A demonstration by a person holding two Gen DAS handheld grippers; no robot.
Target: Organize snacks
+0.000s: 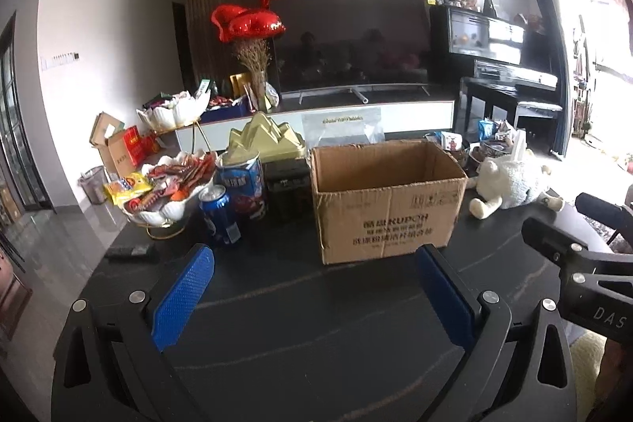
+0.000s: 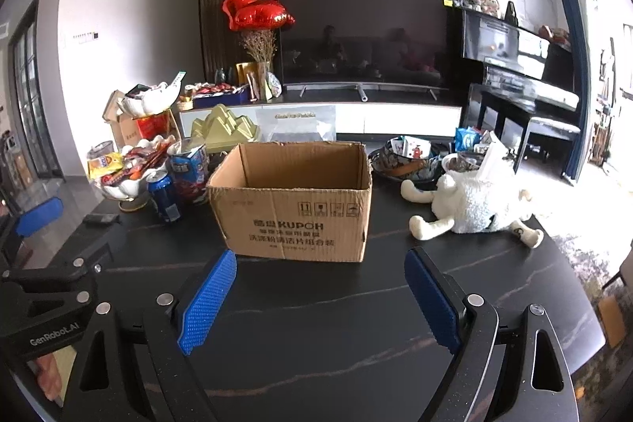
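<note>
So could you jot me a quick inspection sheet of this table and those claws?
Surface: dark marbled table.
Job's things: open cardboard box, upright, looks empty; white dish of snacks; blue can; blue snack bag.
Clutter: plush sheep lying right of the box; patterned bowl behind it.
Grippers: left claw and right claw both open, holding nothing.
Cables: nothing seen.
Surroundings: TV, piano, red heart balloons.

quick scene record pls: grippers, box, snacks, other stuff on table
left gripper: open, holds nothing
right gripper: open, holds nothing
cardboard box: open top, upright, mid-table, no contents visible
snack dish: white, heaped with packets, left of box
blue can: upright, beside dish
plush toy: lying right of box
table: dark
</note>
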